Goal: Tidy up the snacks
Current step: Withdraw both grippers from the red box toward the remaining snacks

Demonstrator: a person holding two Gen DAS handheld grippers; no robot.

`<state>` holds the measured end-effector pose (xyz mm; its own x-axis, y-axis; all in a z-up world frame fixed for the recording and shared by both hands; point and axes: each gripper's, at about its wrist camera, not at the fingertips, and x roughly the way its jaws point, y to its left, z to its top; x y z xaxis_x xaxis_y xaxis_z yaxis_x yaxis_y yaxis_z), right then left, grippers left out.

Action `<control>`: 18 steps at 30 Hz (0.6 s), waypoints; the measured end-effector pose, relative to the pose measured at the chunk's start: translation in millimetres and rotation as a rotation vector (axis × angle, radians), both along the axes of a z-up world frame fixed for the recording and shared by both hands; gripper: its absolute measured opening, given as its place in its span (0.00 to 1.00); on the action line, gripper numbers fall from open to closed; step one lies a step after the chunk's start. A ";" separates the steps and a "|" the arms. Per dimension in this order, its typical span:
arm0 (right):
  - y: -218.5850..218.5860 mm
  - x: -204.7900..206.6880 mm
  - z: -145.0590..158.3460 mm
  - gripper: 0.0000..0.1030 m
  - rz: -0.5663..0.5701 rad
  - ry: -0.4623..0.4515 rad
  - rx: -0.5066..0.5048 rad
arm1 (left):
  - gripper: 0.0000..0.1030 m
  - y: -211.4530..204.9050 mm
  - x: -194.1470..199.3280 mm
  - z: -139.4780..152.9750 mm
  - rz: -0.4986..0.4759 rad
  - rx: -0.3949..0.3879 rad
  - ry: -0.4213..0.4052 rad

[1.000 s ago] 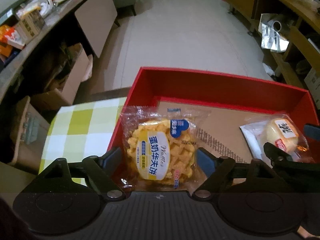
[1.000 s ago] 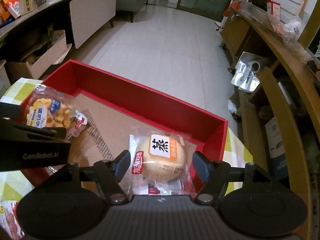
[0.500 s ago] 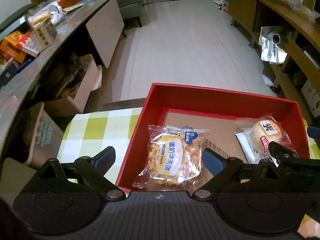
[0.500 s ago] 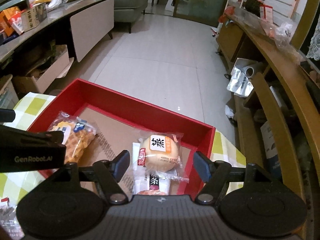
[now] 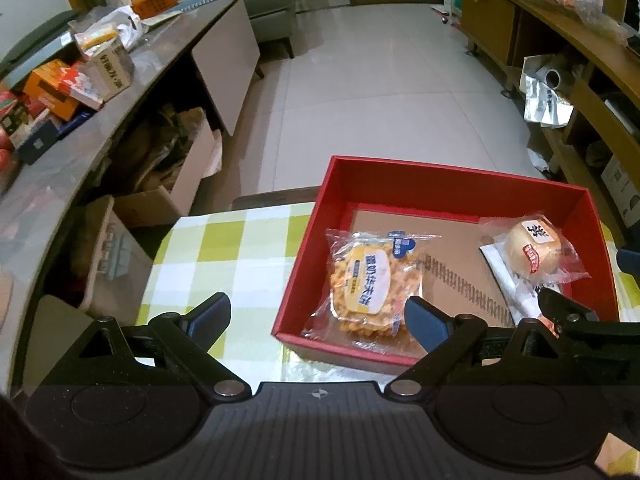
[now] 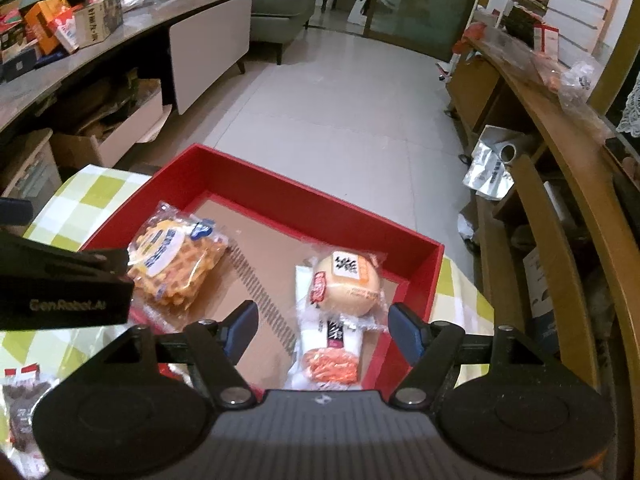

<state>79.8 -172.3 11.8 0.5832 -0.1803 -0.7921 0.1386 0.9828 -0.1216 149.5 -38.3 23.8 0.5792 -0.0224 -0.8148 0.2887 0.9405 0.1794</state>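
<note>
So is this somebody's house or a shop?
Probably somebody's living room. There's a grey sofa at the far end, a tiled floor, and a long counter piled with boxes. The red box of snacks sits on a table with a checked cloth.

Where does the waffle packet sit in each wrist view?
Left wrist: waffle packet lies in the near left corner of the red box, just ahead of the open left gripper.
Right wrist: waffle packet is left of centre, beside the box's left wall.
Shared landmark: the wrapped bun.
</note>
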 end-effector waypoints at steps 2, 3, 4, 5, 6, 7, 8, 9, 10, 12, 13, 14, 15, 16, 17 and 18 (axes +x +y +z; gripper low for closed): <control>3.3 -4.0 0.4 0.76 0.006 0.003 0.011 | 0.94 5.1 -2.6 0.5 0.005 0.002 0.000; 4.8 -6.0 0.6 0.76 0.009 0.004 0.014 | 0.94 7.7 -4.2 0.3 0.007 0.006 0.001; 6.7 -8.2 0.9 0.76 0.014 0.006 0.015 | 0.94 9.7 -5.7 0.0 0.007 0.009 0.002; 9.0 -11.0 1.3 0.77 0.018 0.005 0.014 | 0.94 12.0 -7.7 -0.4 0.007 0.016 0.002; 10.9 -13.2 1.6 0.77 0.021 0.006 0.011 | 0.94 13.9 -10.0 -1.0 0.006 0.023 0.001; 12.5 -15.3 1.9 0.77 0.025 0.008 0.011 | 0.94 16.3 -12.5 -1.5 0.005 0.030 0.001; 14.4 -17.3 2.3 0.77 0.028 0.010 0.012 | 0.94 18.7 -15.3 -1.9 0.005 0.033 0.002; 16.1 -19.5 2.5 0.77 0.030 0.010 0.015 | 0.94 21.1 -17.6 -2.1 0.006 0.034 0.004; 18.1 -21.7 2.5 0.77 0.034 0.012 0.016 | 0.94 23.9 -20.7 -2.5 0.005 0.035 0.007; 23.1 -25.2 2.8 0.77 0.044 0.017 0.014 | 0.94 27.2 -25.9 -3.3 0.000 0.043 0.010; 25.2 -26.7 2.7 0.77 0.047 0.018 0.012 | 0.94 28.6 -28.7 -3.9 -0.001 0.052 0.007; 27.6 -28.7 2.3 0.77 0.050 0.022 0.012 | 0.94 30.0 -31.3 -4.4 -0.003 0.061 0.004; 29.2 -30.0 2.0 0.77 0.053 0.024 0.013 | 0.94 31.6 -33.6 -4.9 -0.005 0.068 0.002; 31.0 -31.6 1.3 0.77 0.056 0.027 0.012 | 0.94 33.5 -35.8 -5.4 -0.004 0.074 0.001; 33.5 -33.5 0.5 0.77 0.060 0.031 0.011 | 0.94 35.8 -38.0 -5.8 -0.002 0.077 0.000; 35.7 -34.6 -0.3 0.78 0.065 0.036 0.009 | 0.94 37.9 -39.7 -6.3 0.001 0.078 0.003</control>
<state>45.2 -136.6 11.4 0.5649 -0.1355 -0.8140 0.0703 0.9907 -0.1162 109.8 -0.4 17.5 0.5770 0.0417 -0.8157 0.2883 0.9240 0.2512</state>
